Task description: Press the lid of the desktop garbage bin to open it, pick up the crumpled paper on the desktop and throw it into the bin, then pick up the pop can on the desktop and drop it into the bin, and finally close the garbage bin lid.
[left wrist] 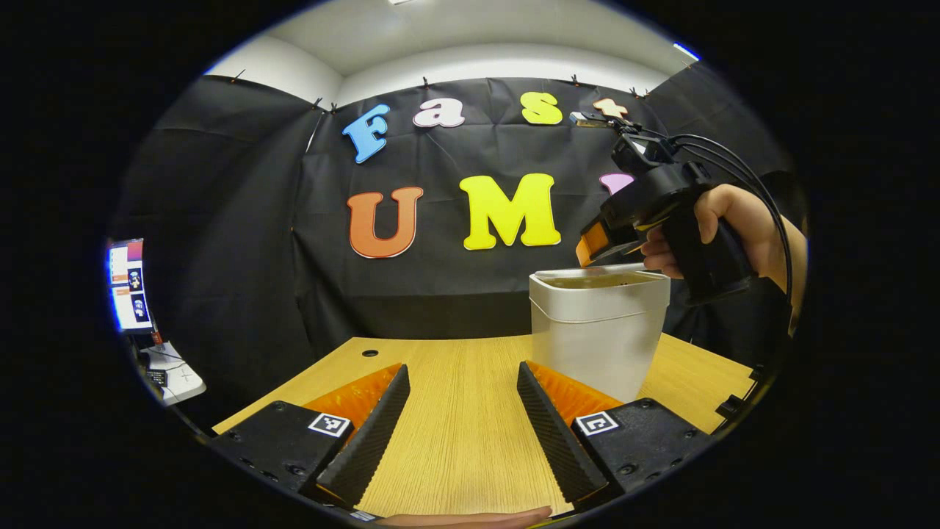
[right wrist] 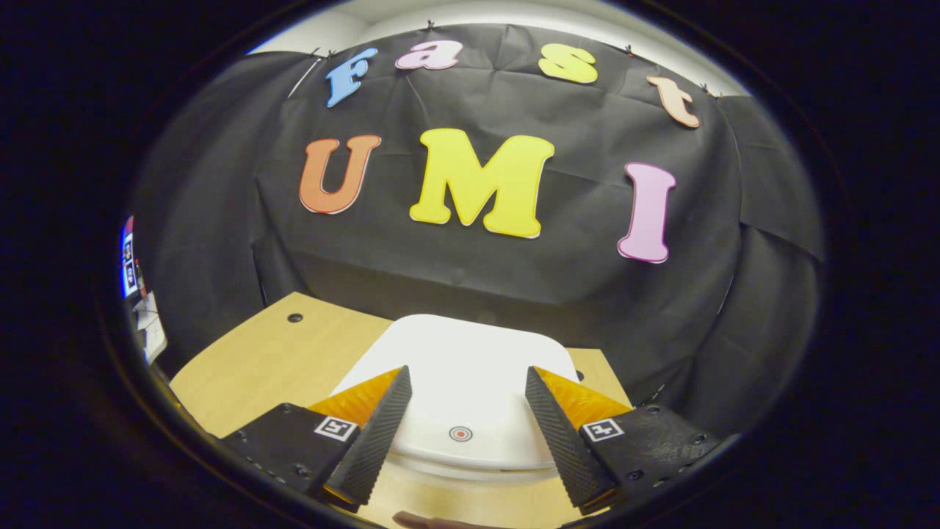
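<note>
- Nearest the lens in the left gripper view are my left tongs (left wrist: 463, 419), fingers spread wide apart with nothing between them, only bare wooden tabletop (left wrist: 455, 397) showing through the gap.
- Just beyond my left tongs' right finger stands the garbage bin (left wrist: 598, 330), a pale, slightly tapered tub, upright on the tabletop toward its right side.
- From this side the bin's top edge shows as a thin flat line; I cannot tell from here whether the lid is pressed fully down.
- My right hand (left wrist: 734, 235) grips the handle of my right tongs (left wrist: 598, 246), which hang tilted downward over the bin's right rim, tips just above the top; whether they touch it I cannot tell from this angle.
- Black cables run from the top of that right unit back past my wrist.
- In the right gripper view my right tongs (right wrist: 466, 433) are also held apart, holding nothing.
- Between and below their fingers lies the bin's white lid (right wrist: 463, 367), seen from above, flat and rounded at the corners, with a small red ring mark (right wrist: 460, 433) near its front edge, sitting in the gap between the two fingers.
- A round cable hole (right wrist: 294, 318) sits in the tabletop near its far left corner, well apart from the bin.
- A lit screen (left wrist: 128, 283) stands off the tabletop's left edge, by the booth wall.
</note>
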Motion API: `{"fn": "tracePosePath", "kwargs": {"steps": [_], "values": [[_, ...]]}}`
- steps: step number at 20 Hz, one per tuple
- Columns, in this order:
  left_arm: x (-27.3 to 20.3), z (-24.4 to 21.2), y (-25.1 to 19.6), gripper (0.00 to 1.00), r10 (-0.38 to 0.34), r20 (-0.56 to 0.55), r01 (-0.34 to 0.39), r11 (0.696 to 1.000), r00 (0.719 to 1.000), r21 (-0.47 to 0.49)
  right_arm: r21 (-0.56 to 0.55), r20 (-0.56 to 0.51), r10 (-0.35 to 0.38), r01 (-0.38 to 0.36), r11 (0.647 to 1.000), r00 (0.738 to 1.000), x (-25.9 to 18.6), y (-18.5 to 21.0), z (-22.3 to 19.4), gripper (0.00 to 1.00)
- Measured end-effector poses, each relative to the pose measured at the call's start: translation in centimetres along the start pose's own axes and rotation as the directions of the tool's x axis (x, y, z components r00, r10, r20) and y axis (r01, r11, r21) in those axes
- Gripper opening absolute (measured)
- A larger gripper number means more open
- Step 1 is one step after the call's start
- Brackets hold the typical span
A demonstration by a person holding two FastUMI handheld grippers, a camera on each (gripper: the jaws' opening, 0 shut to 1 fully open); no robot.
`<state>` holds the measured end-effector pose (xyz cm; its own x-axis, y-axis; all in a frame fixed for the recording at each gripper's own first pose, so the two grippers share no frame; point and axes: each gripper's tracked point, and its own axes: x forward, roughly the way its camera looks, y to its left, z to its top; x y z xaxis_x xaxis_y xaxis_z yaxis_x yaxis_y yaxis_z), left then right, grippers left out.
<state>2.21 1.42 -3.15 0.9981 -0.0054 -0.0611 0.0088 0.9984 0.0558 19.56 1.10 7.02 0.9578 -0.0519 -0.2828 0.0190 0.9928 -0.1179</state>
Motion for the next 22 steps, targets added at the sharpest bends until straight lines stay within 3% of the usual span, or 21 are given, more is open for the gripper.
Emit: {"fn": "tracePosePath", "kwargs": {"steps": [4, 12, 17, 22], "values": [[0.4, -0.5, -0.1, 0.95, 0.003, -0.017, -0.003, 1.000, 1.000, -0.002, 0.115, -0.039, 0.046, -0.041, 0.992, 0.998, 0.3, -0.2, -1.5, 0.96], [0.6, -0.7, 0.6, 0.95, 0.023, -0.027, -0.023, 0.999, 0.999, -0.023, 0.105, -0.080, 0.016, -0.008, 0.994, 0.997, -2.0, -0.8, -2.6, 1.00], [0.6, -0.6, 0.7, 0.95, 0.027, -0.028, -0.027, 0.999, 0.999, -0.027, 0.138, -0.126, 0.039, -0.021, 0.990, 0.991, -2.1, -1.0, -3.4, 1.00], [0.8, -1.0, 0.9, 0.95, 0.045, -0.034, -0.045, 0.999, 0.998, -0.020, 0.170, -0.082, 0.007, 0.007, 0.985, 0.997, -1.7, -0.8, -3.0, 1.00]]}}
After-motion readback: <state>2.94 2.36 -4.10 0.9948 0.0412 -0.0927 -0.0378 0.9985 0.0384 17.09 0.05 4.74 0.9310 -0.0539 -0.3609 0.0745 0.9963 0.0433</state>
